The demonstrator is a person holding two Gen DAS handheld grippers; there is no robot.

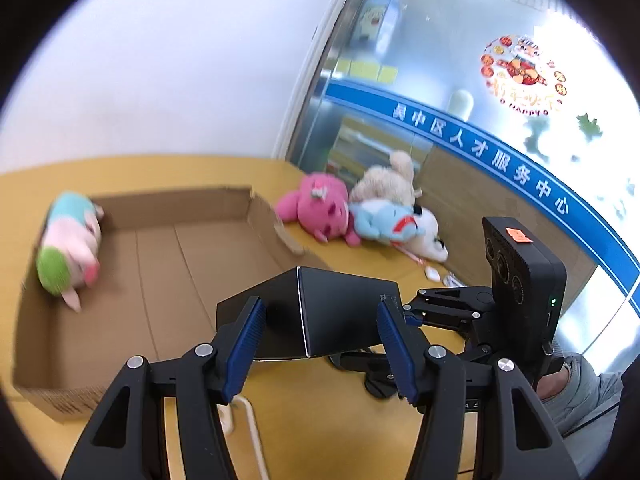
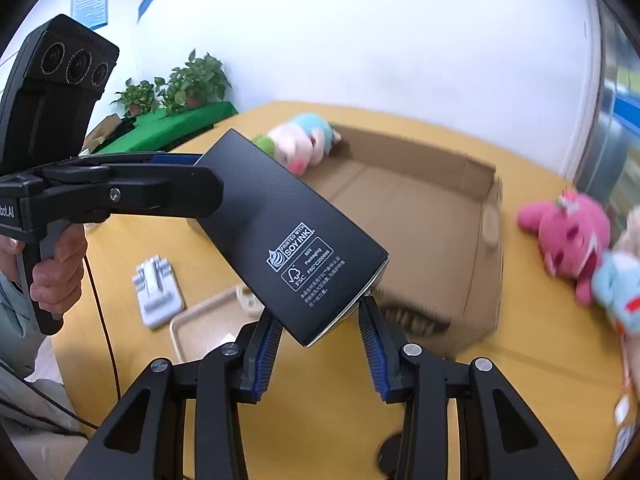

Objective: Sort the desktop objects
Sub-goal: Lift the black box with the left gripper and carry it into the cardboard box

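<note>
The black box (image 1: 340, 312) is pinched between the left gripper (image 1: 320, 336) and the right gripper (image 2: 320, 332), each clamped on one end.

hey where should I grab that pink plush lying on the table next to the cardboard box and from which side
Grip the pink plush across its round middle, coming down from above on the side facing the cardboard box. It lies flat on the table, and the light blue plush presses against its other side, so that flank looks crowded. Its thin limbs would likely slip out.
</note>
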